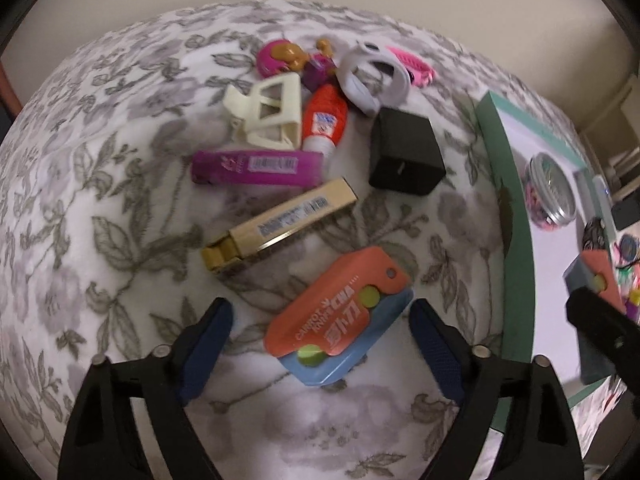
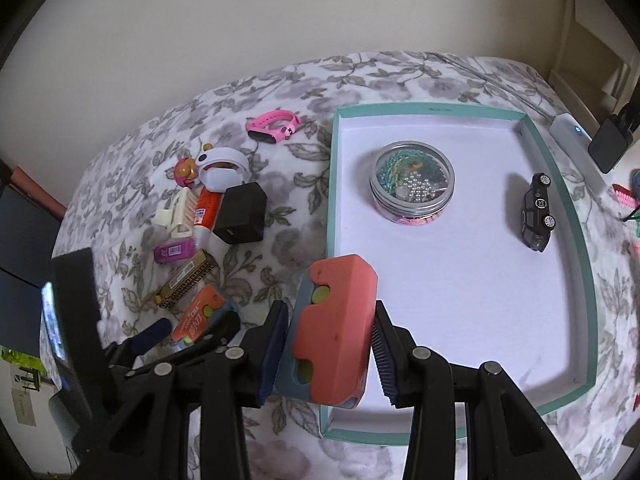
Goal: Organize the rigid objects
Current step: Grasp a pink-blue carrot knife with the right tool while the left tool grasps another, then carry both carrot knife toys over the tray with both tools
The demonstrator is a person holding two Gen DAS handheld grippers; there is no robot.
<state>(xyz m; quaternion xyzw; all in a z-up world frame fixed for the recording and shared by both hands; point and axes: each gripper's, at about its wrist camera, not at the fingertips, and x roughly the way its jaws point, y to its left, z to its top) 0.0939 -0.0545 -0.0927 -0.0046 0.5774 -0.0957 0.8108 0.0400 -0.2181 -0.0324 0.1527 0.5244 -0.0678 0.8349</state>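
Right tool clamps orange toy knife above teal tray; left tool gapes wide around second knife on bed.

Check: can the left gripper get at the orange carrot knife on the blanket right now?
Probably yes. The left gripper is open, its fingers either side of the carrot knife, with nothing between them. The gold box lies beyond, apart from it.
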